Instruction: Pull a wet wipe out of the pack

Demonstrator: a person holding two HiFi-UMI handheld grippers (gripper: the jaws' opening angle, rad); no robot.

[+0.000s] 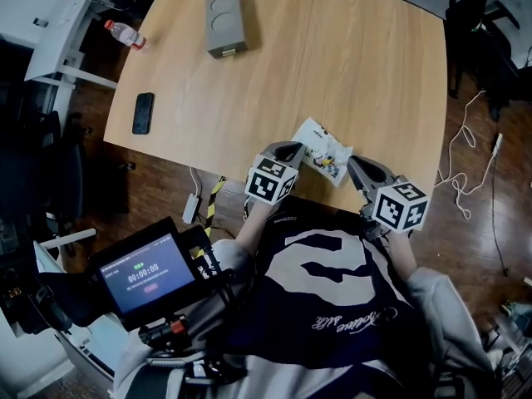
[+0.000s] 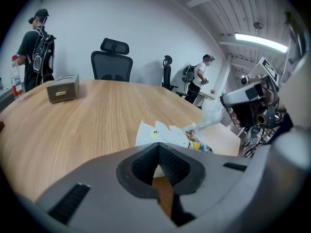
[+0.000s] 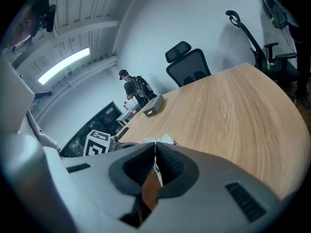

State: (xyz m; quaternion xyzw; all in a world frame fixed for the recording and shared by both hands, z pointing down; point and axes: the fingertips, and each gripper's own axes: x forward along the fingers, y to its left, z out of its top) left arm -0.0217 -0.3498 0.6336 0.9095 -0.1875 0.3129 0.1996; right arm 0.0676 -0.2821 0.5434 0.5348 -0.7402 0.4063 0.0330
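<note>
Closest to me, low on my left, a small screen (image 1: 148,273) glows with a timer.

Just past my chest, both my grippers sit at the near edge of the table (image 1: 332,56), with the pack (image 1: 324,150) lying crumpled on the wood between them. My left gripper (image 1: 291,150) meets the pack's left corner. Its jaws are closed tip to tip, and a pale sliver of the pack shows between the pads (image 2: 171,165). My right gripper (image 1: 356,163) is at the opposite corner. Its jaws are also pressed together, nipping a thin white edge with a little print on it. From my left gripper view, white film rises from the pack up to the right gripper, and the printed face of the pack lies flat on the table just beyond my tips. I cannot tell whether any wipe has come out.

Farther along the table, off to the left, a dark phone (image 1: 143,112) lies flat near the edge. Beyond that a grey box (image 1: 225,23) stands well apart from the pack, near the far side. A bottle (image 1: 125,33) with a red cap lies on a white side table (image 1: 58,40) past the far left corner.

Behind the table stands a black office chair (image 2: 112,62). A person with a backpack (image 2: 39,47) stands at the left, and another person (image 2: 199,79) stands farther back by the wall.
</note>
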